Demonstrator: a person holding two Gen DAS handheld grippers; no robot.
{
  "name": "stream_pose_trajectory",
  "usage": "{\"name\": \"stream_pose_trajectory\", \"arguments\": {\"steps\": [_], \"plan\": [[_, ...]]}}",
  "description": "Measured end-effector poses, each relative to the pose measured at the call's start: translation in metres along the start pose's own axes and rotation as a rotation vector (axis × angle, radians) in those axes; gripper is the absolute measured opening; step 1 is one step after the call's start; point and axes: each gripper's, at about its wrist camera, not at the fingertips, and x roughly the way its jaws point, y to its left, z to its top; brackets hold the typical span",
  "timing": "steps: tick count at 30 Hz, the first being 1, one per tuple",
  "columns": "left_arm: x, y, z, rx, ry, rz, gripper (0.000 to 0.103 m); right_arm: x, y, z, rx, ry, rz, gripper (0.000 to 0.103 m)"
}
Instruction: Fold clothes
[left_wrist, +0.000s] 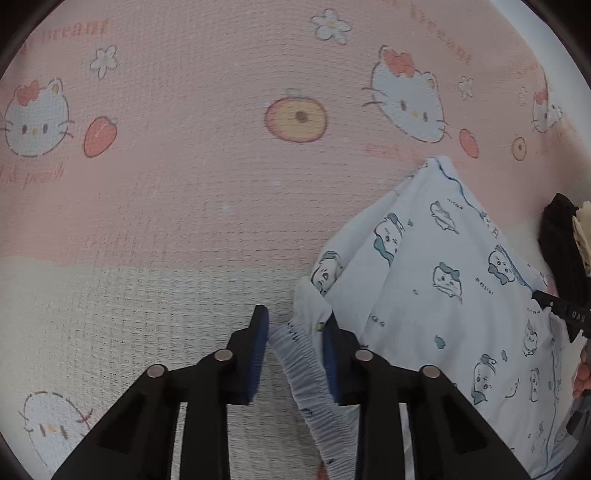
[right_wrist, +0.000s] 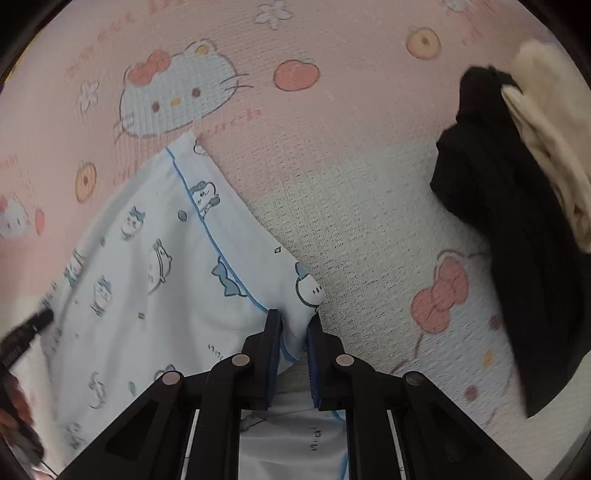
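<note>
Two grippers, one pale-blue printed garment, each taking an edge before the fold.

Nearest in the left wrist view, the left gripper (left_wrist: 295, 328) stands narrow, with the gathered elastic waistband (left_wrist: 299, 365) running between its blue pads; a gap shows on the left side, so I judge the pinch not yet firm and worth completing before any lift. In the right wrist view the right gripper (right_wrist: 293, 332) is nipped tight on a blue-piped corner of the printed garment (right_wrist: 147, 266), which spreads away over the pink cartoon-cat bedcover (left_wrist: 207, 177). For a clean fold, both corners should rise together, keeping the edge between them taut and level. Farther off, a black garment (right_wrist: 517, 258) and a cream cloth (right_wrist: 550, 147) lie well apart.
</note>
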Motion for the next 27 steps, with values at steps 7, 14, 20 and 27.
{"name": "stream_pose_trajectory", "arguments": {"steps": [7, 14, 20, 27], "plan": [[0.009, 0.013, 0.006, 0.051, 0.017, 0.052, 0.014, -0.002, -0.004, 0.001, 0.001, 0.036, -0.086, 0.009], [-0.008, 0.019, 0.012, -0.008, -0.022, 0.021, 0.015, -0.002, -0.018, 0.003, 0.056, 0.052, -0.029, 0.011], [-0.031, 0.03, 0.006, -0.159, -0.052, -0.087, 0.062, -0.007, -0.042, -0.001, 0.193, 0.06, 0.106, 0.038], [-0.029, 0.028, -0.014, -0.181, -0.019, -0.084, 0.061, -0.01, -0.068, -0.008, 0.329, 0.065, 0.214, 0.043]]}}
